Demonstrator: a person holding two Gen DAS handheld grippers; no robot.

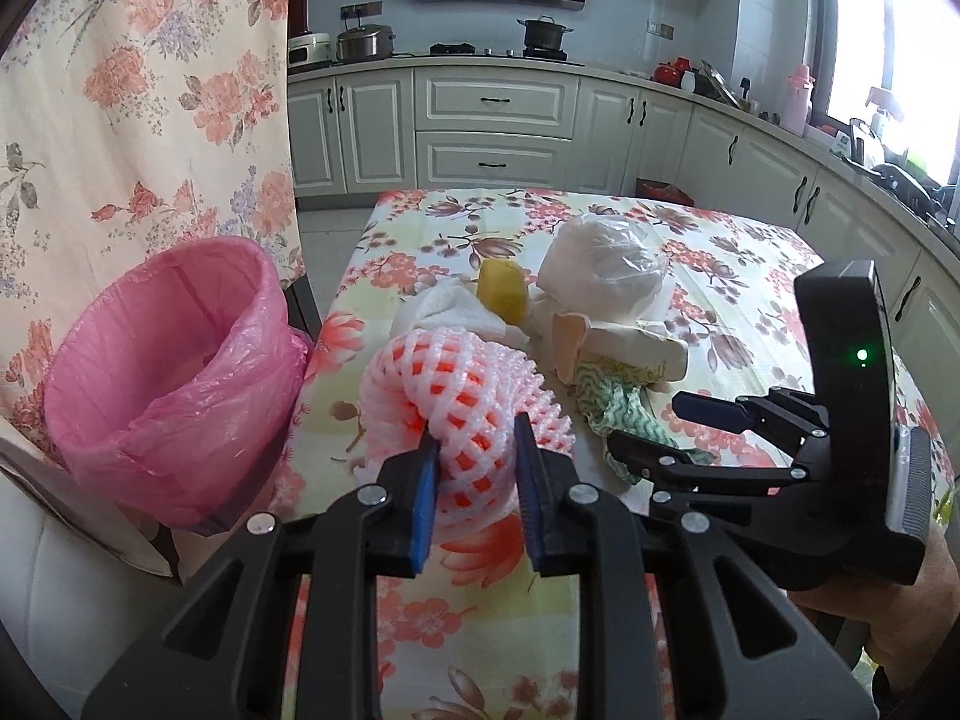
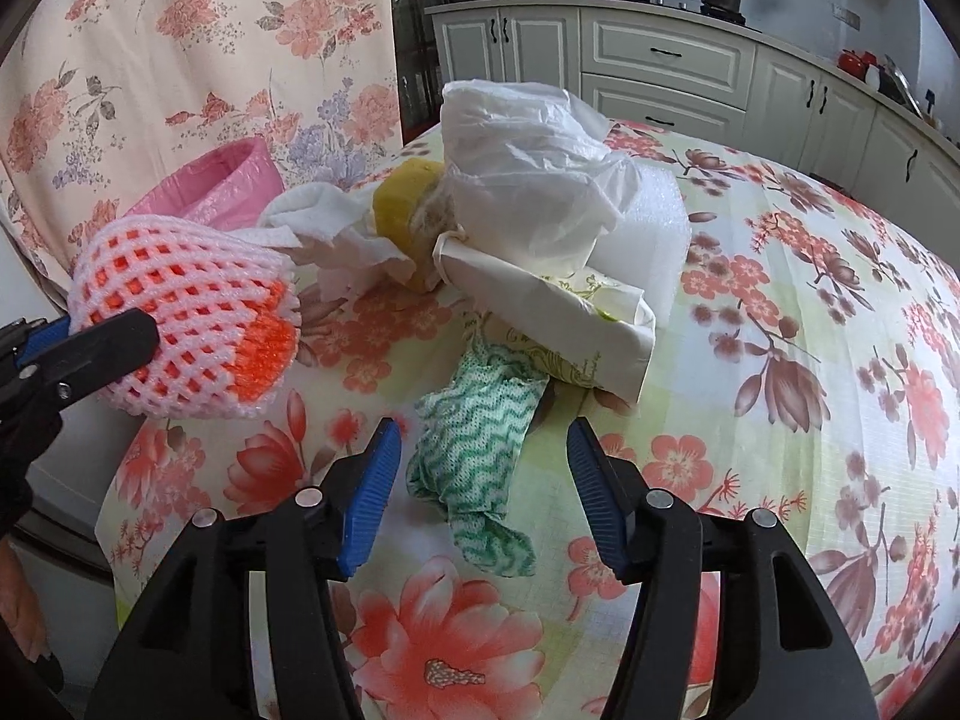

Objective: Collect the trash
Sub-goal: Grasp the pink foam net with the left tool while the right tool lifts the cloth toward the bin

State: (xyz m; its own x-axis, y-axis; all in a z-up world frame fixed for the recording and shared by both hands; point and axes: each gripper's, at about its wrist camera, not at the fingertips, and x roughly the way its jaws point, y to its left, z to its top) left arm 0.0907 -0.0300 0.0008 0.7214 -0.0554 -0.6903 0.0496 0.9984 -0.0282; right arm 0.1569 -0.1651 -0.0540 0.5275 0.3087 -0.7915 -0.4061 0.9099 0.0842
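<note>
Foam fruit net is clamped in the left gripper, lifted off the floral tablecloth near the pink-lined bin. I'd swing it left over the rim before releasing. Right gripper is spread wide over the green wavy cloth.

Bin left of table, foam net betw bin & cloth, bag behind

Daylight floods in from the window at the right, blown out to white glare. The table is evenly bright with soft, faint shadows under the trash. Both fisheye views bend straight lines strongly (cabinets curve) and darken at the corners. Focus stays fairly sharp throughout.
</note>
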